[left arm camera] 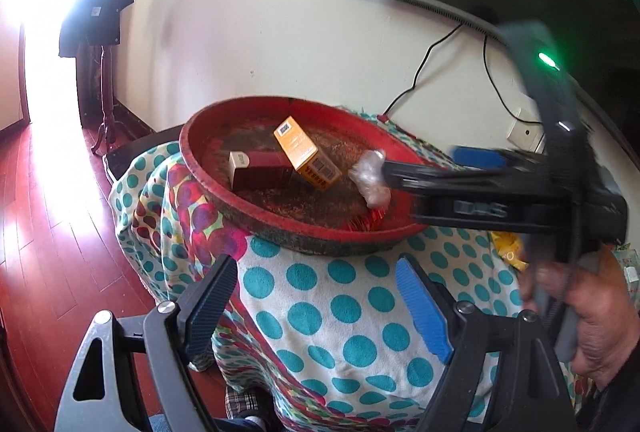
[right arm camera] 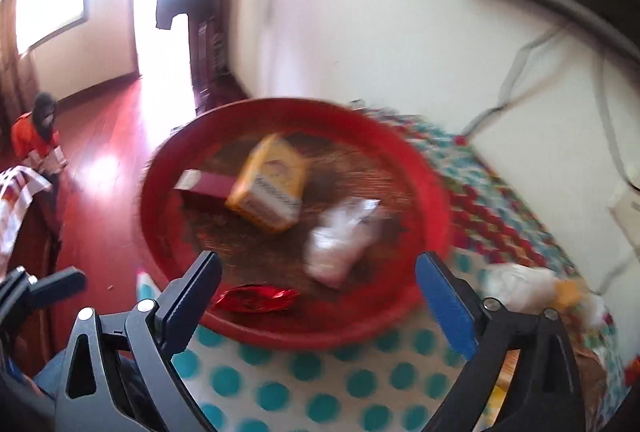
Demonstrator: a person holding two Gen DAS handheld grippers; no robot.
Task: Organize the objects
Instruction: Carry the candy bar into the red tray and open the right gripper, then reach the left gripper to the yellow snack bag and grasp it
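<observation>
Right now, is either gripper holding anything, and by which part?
Nothing is held. The left gripper stands open over the dotted cloth. The right gripper is open too, with the red wrapper lying loose in the red tray.

Polka-dot cloth-covered table (left arm camera: pixel 360 312)
1 red tray (left arm camera: pixel 192 136) sits directly on it, a yellow packet (left arm camera: pixel 506 250) beside.

Glossy red wooden floor (left arm camera: pixel 60 216), worn tray (left arm camera: pixel 192 152), polka-dot cloth (left arm camera: pixel 344 312), cardboard boxes (left arm camera: pixel 306 152)

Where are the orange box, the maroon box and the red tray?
orange box (left arm camera: pixel 306 152): left wrist view, its broad orange face.
maroon box (left arm camera: pixel 262 174): left wrist view, its dark red side.
red tray (right arm camera: pixel 168 152): right wrist view, its left rim.
</observation>
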